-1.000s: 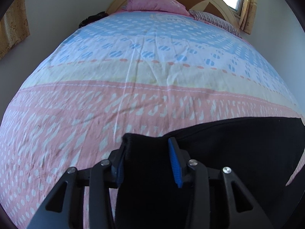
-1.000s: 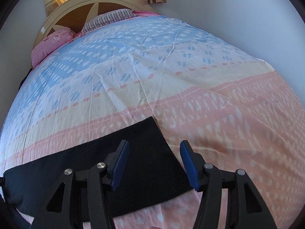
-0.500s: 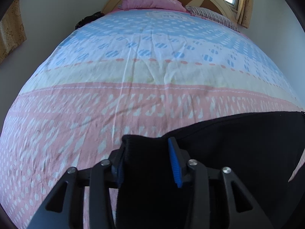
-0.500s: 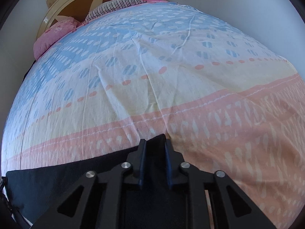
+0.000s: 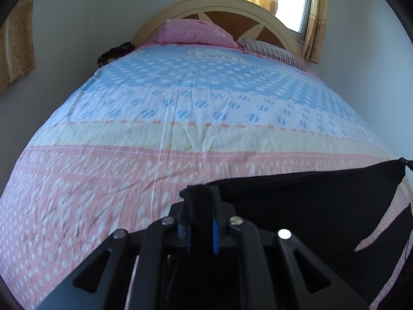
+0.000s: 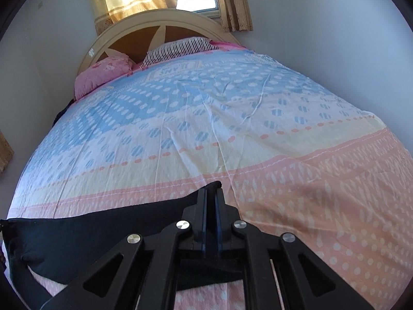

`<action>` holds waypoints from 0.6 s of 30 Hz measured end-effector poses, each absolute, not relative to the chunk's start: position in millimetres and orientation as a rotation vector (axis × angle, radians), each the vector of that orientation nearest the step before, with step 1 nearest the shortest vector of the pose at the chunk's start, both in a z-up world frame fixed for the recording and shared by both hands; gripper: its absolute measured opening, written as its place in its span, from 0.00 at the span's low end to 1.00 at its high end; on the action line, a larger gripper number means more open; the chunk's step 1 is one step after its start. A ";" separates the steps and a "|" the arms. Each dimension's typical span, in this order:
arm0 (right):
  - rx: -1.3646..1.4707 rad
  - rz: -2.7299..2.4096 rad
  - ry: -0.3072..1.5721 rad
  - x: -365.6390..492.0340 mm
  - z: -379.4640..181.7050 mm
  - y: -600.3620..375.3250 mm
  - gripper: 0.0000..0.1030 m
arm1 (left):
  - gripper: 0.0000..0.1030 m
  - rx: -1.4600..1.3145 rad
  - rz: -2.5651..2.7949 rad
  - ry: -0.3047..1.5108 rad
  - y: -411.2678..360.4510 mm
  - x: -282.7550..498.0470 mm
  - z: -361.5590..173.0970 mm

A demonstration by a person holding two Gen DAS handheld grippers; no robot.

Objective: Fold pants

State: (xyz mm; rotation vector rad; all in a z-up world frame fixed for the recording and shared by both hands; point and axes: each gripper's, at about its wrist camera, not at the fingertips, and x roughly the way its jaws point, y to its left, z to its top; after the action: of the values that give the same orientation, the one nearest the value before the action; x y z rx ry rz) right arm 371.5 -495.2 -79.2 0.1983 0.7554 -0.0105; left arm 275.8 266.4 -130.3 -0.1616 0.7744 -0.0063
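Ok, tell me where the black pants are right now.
The black pants hang stretched between both grippers over the pink near end of the bedsheet: left gripper pinches one corner, right gripper the other, opposite the headboard.

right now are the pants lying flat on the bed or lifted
Partly lifted: the left gripper and right gripper each pinch an end, and the black pants hang between them above the bedsheet.

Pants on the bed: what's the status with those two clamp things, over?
Left hand-held gripper shut on the pants. Right hand-held gripper shut on the other corner. Pants partly raised off the bedsheet. Nothing in the way.
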 end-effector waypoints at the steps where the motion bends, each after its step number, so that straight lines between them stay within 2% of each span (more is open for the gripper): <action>1: 0.198 -0.009 0.735 362.4 -75.1 -496.5 0.05 | 0.11 -0.172 -0.020 0.761 267.3 272.4 -127.2; 18: 0.321 -0.017 0.607 208.4 -76.1 -532.0 0.05 | 0.11 -0.281 -0.170 0.578 277.3 175.4 -117.6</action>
State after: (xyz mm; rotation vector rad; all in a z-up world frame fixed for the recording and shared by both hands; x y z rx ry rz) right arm 208.4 -532.0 -76.1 0.3211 0.6069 -0.0169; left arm 175.4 277.3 -117.6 -0.2813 0.5781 -0.1702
